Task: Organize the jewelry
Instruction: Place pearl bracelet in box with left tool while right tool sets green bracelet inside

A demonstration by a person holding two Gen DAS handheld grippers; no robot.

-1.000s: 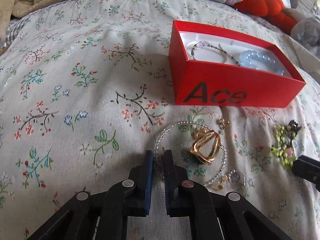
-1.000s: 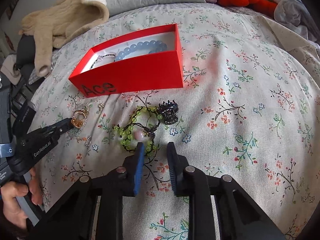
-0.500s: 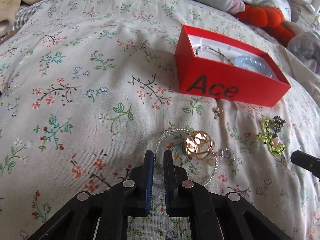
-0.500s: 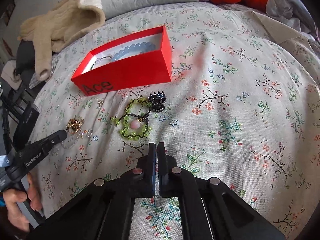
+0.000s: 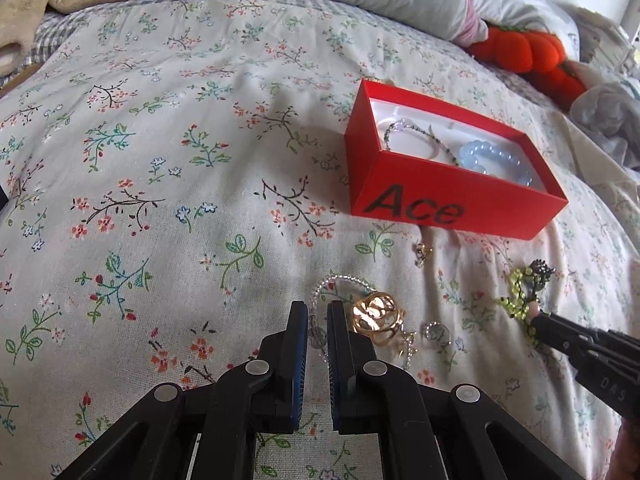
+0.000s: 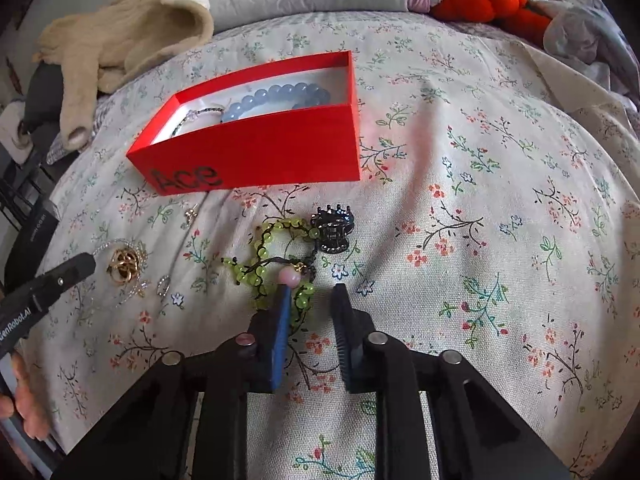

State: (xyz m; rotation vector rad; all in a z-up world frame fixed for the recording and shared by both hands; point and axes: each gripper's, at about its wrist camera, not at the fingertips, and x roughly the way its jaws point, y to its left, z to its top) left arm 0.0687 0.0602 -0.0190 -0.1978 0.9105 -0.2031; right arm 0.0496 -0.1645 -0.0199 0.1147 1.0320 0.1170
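A red box (image 5: 452, 208) marked "Ace" sits on the floral bedspread and holds a blue bead bracelet (image 5: 494, 160) and a thin beaded chain (image 5: 420, 136). My left gripper (image 5: 317, 312) has a narrow gap, with the clear bead bracelet (image 5: 340, 280) running between its fingers; whether it pinches is unclear. A gold ring cluster (image 5: 376, 316) lies right of it. My right gripper (image 6: 312, 296) is open, its left finger over the green bead bracelet (image 6: 276, 256). A black hair claw (image 6: 334, 230) lies just beyond.
A small charm (image 5: 422, 250) and a silver ring (image 5: 436, 330) lie loose on the bedspread. Pillows, a beige blanket (image 6: 120, 40) and an orange plush (image 6: 488, 0) line the far side. The box also shows in the right wrist view (image 6: 256, 148).
My right gripper was shut half a second ago and has opened and moved forward onto the green bracelet. My left gripper has stayed at the clear bead bracelet with little change.
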